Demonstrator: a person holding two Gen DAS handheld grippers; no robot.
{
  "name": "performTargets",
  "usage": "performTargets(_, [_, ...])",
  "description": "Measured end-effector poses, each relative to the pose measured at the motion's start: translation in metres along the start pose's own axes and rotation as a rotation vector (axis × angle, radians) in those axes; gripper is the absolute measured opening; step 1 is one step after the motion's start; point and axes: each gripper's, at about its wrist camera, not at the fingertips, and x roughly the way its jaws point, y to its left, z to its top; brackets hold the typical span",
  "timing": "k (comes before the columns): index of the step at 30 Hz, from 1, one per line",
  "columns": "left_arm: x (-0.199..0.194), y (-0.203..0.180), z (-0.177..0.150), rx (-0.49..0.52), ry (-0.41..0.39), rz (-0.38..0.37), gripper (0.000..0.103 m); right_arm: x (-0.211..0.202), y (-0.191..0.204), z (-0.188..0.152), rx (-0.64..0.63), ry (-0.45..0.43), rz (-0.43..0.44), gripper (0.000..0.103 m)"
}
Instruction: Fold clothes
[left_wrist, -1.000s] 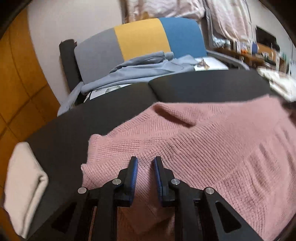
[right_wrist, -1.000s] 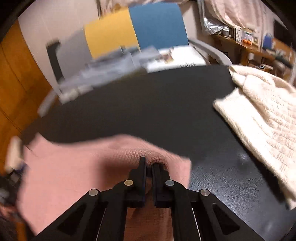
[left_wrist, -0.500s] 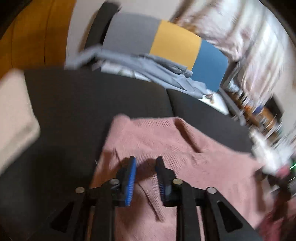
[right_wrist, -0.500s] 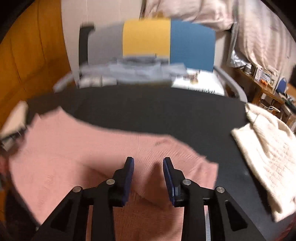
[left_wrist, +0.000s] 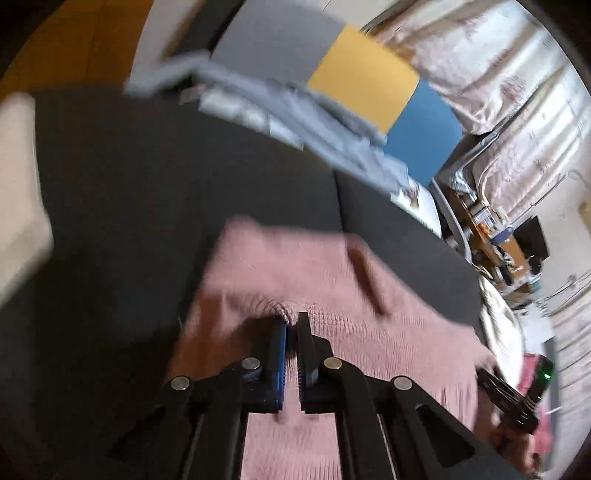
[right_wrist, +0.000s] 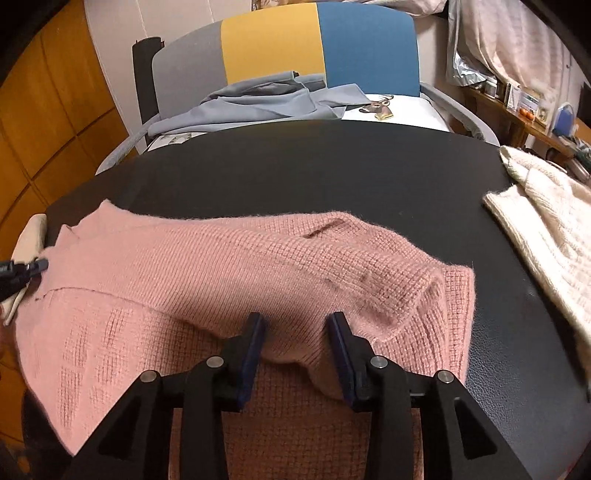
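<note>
A pink knit sweater (right_wrist: 229, 266) lies on the black table (right_wrist: 332, 166), with one part folded over its right side. It also shows in the left wrist view (left_wrist: 332, 280). My left gripper (left_wrist: 291, 325) is shut on a pinch of the pink sweater near its left edge. Its tip shows at the far left of the right wrist view (right_wrist: 26, 269). My right gripper (right_wrist: 297, 325) is open, its fingers straddling a fold of the sweater near the front. It shows blurred at the lower right of the left wrist view (left_wrist: 517, 402).
A cream knit garment (right_wrist: 546, 229) lies on the table's right side. A folded beige cloth (left_wrist: 18, 199) lies at the table's left edge. Behind the table stands a grey, yellow and blue chair (right_wrist: 280, 40) with grey clothing (right_wrist: 258, 103) draped on it.
My right gripper let go of the pink sweater and opened wide. My left gripper closed on the sweater's left part and swung its view to the right.
</note>
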Motion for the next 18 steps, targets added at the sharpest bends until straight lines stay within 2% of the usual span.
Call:
performTargets(3, [0.005,-0.005,0.003,0.079,-0.003,0.052,0.003,0.0,-0.002,0.003,0.018,-0.003,0.01,0.038])
performTargets(8, [0.013,-0.014,0.008,0.212,-0.008,0.139,0.005,0.002,0.004,0.003,-0.023,-0.011,-0.016,0.039])
performTargets(11, [0.018,-0.02,0.011,0.291,-0.012,0.191,0.016,0.001,0.003,0.004,-0.032,-0.006,-0.005,0.039])
performTargets(12, [0.01,-0.018,0.014,0.276,0.0,0.191,0.016,-0.001,0.001,0.006,-0.035,-0.001,0.006,0.04])
performTargets(14, [-0.005,-0.02,0.014,0.254,-0.039,0.243,0.016,-0.011,-0.001,0.008,-0.027,-0.021,0.029,0.04])
performTargets(16, [-0.035,-0.028,0.008,0.251,-0.181,0.331,0.016,-0.028,0.001,0.012,-0.023,-0.087,0.068,0.04])
performTargets(18, [-0.042,-0.05,-0.005,0.326,-0.248,0.31,0.017,-0.038,0.007,0.016,-0.039,-0.133,0.104,0.04])
